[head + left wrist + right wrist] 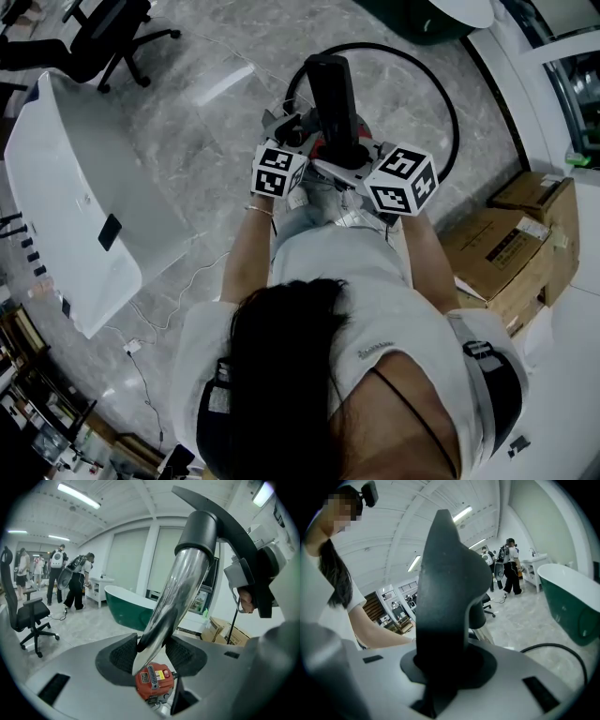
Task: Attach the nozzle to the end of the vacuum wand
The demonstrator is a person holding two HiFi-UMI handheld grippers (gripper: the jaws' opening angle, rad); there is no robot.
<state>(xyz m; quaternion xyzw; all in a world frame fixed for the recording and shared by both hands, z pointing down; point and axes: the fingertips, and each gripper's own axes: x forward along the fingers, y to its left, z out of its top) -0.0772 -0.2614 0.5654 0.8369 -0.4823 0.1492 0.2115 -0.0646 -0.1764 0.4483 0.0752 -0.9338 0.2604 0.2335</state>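
In the left gripper view a chrome vacuum wand (171, 599) rises at a slant between the pads of my left gripper (152, 651), which is shut on it. A black nozzle (206, 527) has its collar over the wand's upper end. Far below lies the red vacuum body (153, 679). In the right gripper view the black nozzle (445, 597) fills the middle, with my right gripper (445, 660) shut on it. From the head view both marker cubes flank the upright nozzle (330, 98), left gripper (298, 129) and right gripper (354, 155) close together.
A black hose (441, 94) loops on the marble floor. A white curved unit (75, 197) stands at left, cardboard boxes (511, 244) at right, an office chair (103, 37) at upper left. A green bathtub (126, 606) and several people (77, 581) are farther off.
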